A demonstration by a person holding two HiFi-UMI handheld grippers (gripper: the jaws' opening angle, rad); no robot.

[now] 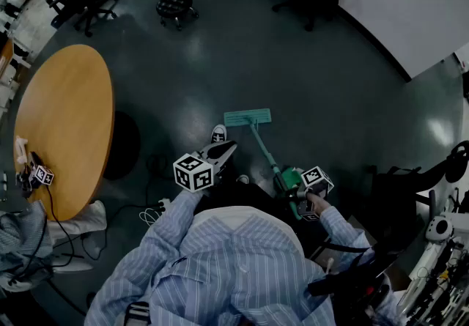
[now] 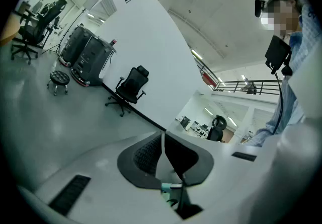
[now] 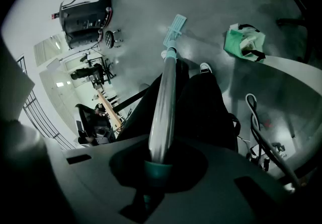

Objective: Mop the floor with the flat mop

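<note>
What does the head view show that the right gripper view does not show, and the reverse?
Only the head view shows the left gripper and the person's striped shirt. Only the right gripper view shows the green bag on the floor. Both show the flat mop head, the black stool and the mop handle held in the right claw.

Teal flat mop [image 1: 248, 118]; blue-striped shirt [image 1: 234, 266]; orange table [image 1: 66, 127].
</note>
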